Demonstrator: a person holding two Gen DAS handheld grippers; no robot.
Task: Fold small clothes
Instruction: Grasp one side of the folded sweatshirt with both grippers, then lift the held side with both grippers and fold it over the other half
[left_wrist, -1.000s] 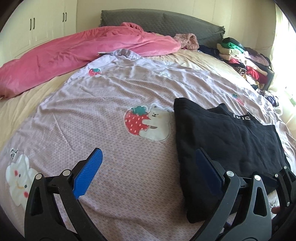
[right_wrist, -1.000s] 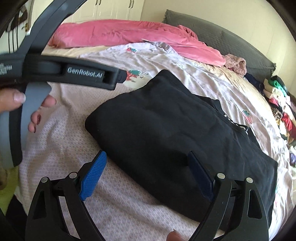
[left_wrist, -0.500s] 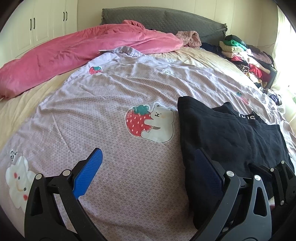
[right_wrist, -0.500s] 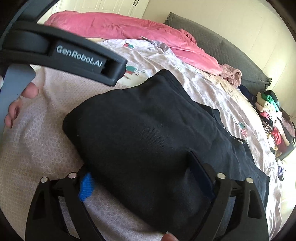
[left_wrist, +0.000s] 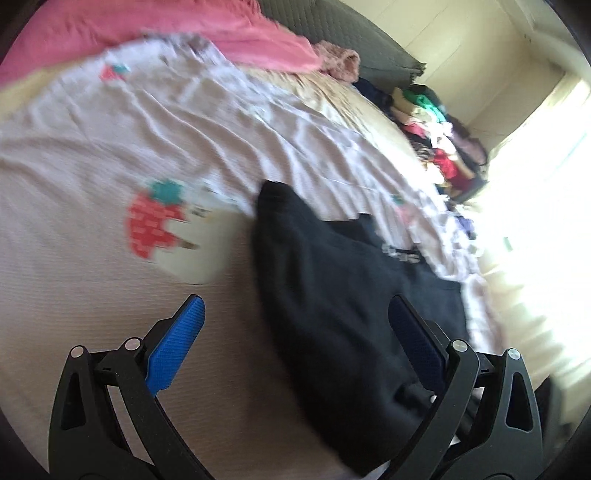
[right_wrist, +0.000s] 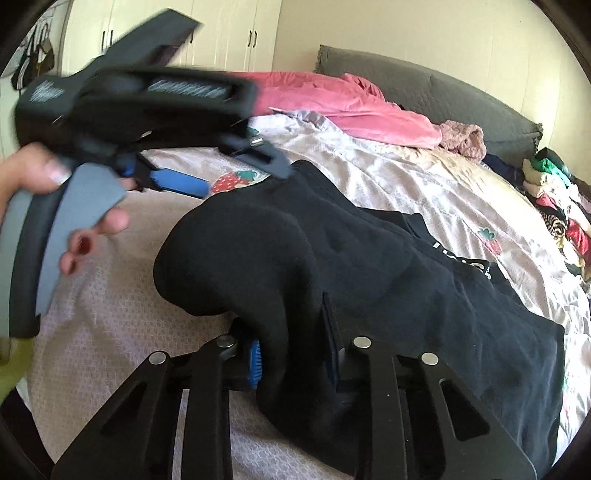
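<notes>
Bedspread (right_wrist: 388, 173), black garment (right_wrist: 369, 266) (lettering illegible)

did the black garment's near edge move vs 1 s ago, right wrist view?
Yes. The black garment edge is bunched up off the sheet, between the closing right gripper pads.

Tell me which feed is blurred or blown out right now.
Left wrist view: smeared throughout, the strawberry print on the lilac sheet soft, the window side blown white. Right wrist view: the black folded garment is sharp; only the other handheld gripper at upper left streaks.
</notes>
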